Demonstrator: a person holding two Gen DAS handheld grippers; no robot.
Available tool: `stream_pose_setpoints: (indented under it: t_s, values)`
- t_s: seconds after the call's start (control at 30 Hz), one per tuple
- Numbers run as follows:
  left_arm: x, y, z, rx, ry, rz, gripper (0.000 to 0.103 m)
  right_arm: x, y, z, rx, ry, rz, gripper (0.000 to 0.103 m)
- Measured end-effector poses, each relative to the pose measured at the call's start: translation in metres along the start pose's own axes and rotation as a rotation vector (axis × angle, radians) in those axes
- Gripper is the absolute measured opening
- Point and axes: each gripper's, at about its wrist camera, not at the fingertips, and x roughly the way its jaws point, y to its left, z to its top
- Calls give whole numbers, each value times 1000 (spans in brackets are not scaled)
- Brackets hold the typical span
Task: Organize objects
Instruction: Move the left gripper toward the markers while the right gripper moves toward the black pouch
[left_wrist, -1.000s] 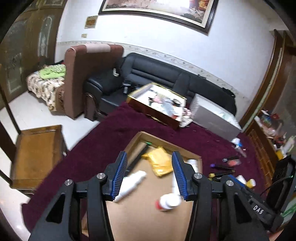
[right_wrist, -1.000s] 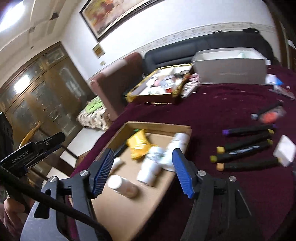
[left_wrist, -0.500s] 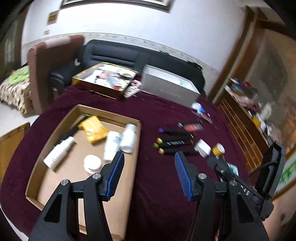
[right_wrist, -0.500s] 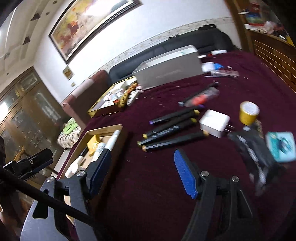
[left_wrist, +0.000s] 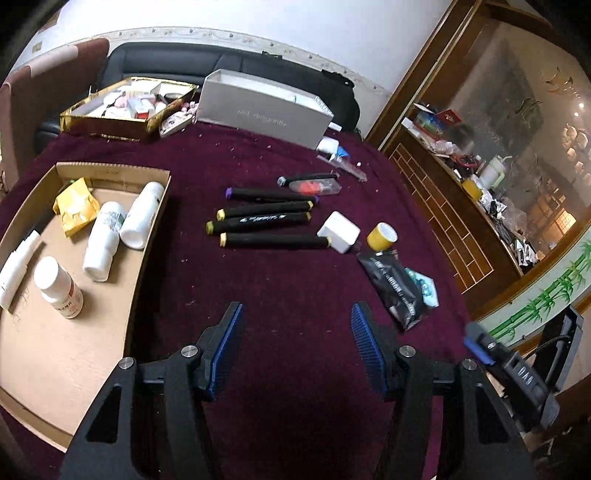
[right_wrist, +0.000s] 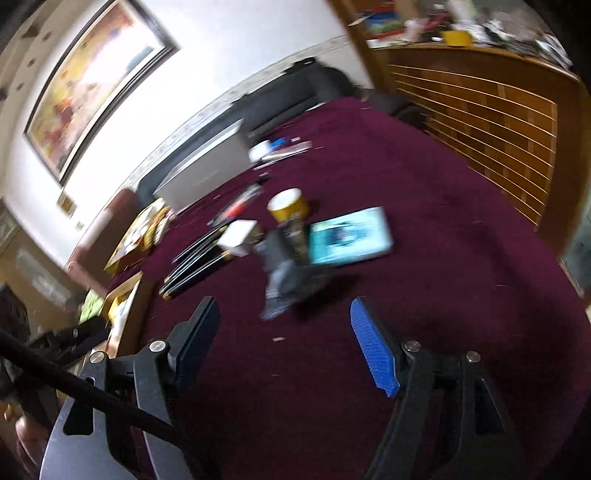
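On maroon cloth: markers (left_wrist: 264, 221), charger (left_wrist: 339, 232), pouch (left_wrist: 393, 286) lie right of tray (left_wrist: 151, 236) | advice: take one item square across its width, avoid neighbours | left gripper (left_wrist: 295, 347) wide apart, empty | right gripper (right_wrist: 282, 343) wide apart, empty, near pouch

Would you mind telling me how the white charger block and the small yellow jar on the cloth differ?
The white charger block is boxy and flat-sided; the yellow jar is round. The block is all white, while the jar has a yellow wall and a pale top. The block touches the end of a black marker; the jar stands apart from it. Both sit loose on the maroon cloth, outside the cardboard tray.
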Motion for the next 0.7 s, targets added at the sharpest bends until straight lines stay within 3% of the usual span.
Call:
stream_pose_setpoints:
  t_s: [0.1, 0.27, 0.53, 0.7]
  values:
    - [3, 7, 5, 32, -16, 58, 53, 3, -10, 7, 33, 1, 12, 73]
    - [21, 4, 15, 192, -16, 162, 53, 29, -4, 25, 48, 18, 66, 73]
    - [80, -25, 36, 390, 48, 80, 53, 73, 20, 92, 59, -72, 148, 75]
    - [123, -49, 42, 557, 118, 103, 53, 88, 2, 88, 76, -78, 147, 76]
